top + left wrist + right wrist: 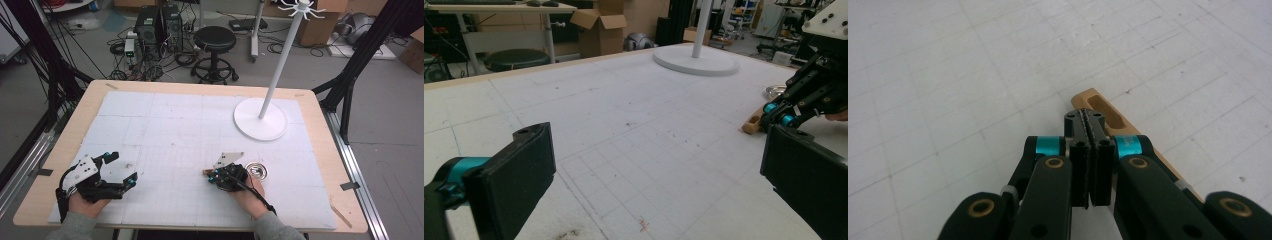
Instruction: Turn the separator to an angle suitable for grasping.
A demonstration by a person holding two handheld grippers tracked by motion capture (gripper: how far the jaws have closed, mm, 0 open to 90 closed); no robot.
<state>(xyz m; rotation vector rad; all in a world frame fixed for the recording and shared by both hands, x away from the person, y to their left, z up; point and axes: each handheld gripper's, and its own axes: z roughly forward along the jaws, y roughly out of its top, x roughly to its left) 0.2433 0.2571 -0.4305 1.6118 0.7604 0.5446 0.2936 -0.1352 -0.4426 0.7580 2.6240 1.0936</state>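
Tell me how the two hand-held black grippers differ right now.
The left gripper has its jaws spread wide with nothing between them; the right gripper has its jaws pressed together. The left gripper sits over bare white foam matting, apart from any object; the right gripper is down at a tan wooden handle with a slot, though whether it clamps it is unclear. Both are black with teal joints, each held in a person's hand.
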